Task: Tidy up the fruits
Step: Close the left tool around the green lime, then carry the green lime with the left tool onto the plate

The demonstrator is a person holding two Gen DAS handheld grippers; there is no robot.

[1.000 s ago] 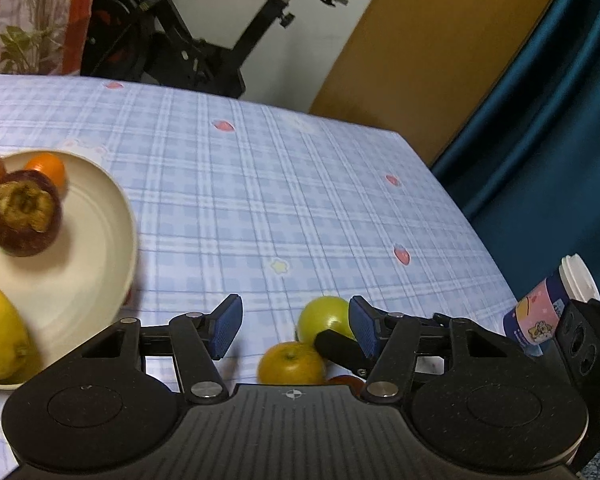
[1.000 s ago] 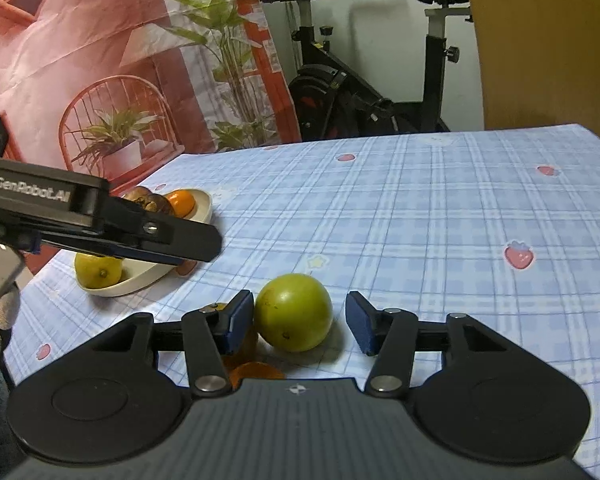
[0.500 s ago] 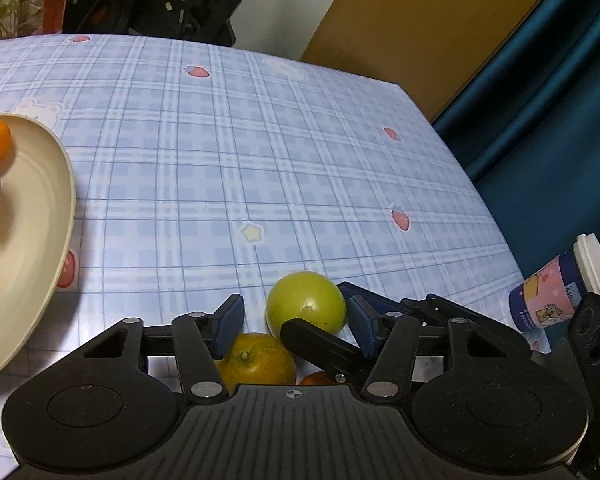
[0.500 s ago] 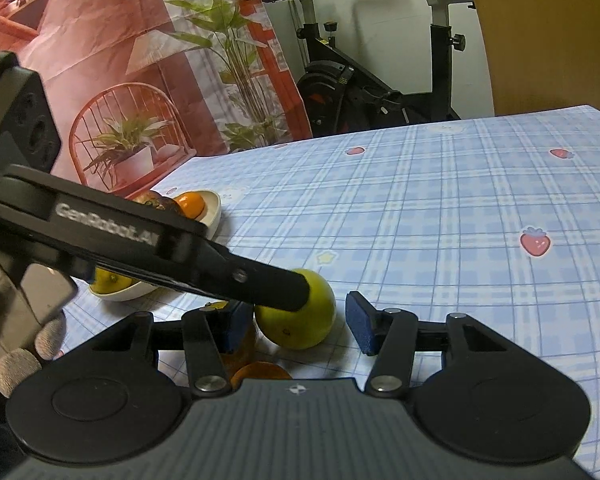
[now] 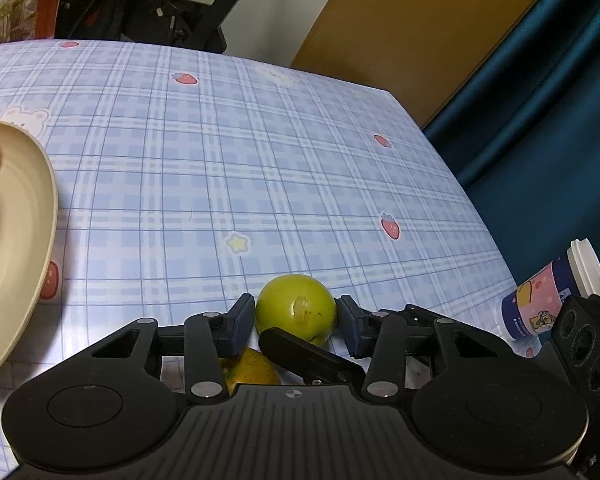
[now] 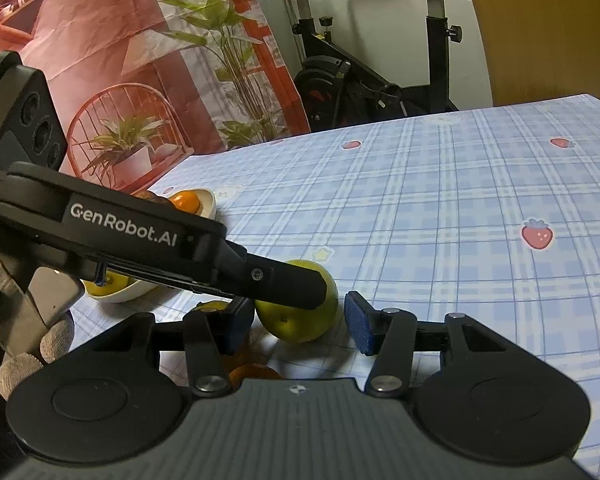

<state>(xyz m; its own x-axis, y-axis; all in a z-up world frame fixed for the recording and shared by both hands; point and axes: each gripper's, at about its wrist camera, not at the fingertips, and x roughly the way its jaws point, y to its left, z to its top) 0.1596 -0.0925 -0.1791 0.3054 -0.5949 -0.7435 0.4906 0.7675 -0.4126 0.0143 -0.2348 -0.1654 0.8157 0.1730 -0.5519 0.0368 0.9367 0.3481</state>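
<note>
My left gripper (image 5: 296, 320) brackets the green fruit (image 5: 296, 312) at lower centre of the frame, on the desk (image 5: 260, 160) — jaws closing, pads nearly touching its sides. My right gripper (image 6: 300, 322) lies beside it — jaws apart, closing, unloaded.

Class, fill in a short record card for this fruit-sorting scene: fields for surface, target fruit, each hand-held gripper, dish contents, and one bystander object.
Surface: blue plaid tablecloth with strawberry prints
Target fruit: green fruit, on the cloth
Left hand-held gripper: closing around the green fruit, pads at its sides
Right hand-held gripper: closing, straddles the same fruit; right pad clear
Dish: cream bowl holding a small orange and a lemon
Bystander: lidded paper cup
</note>
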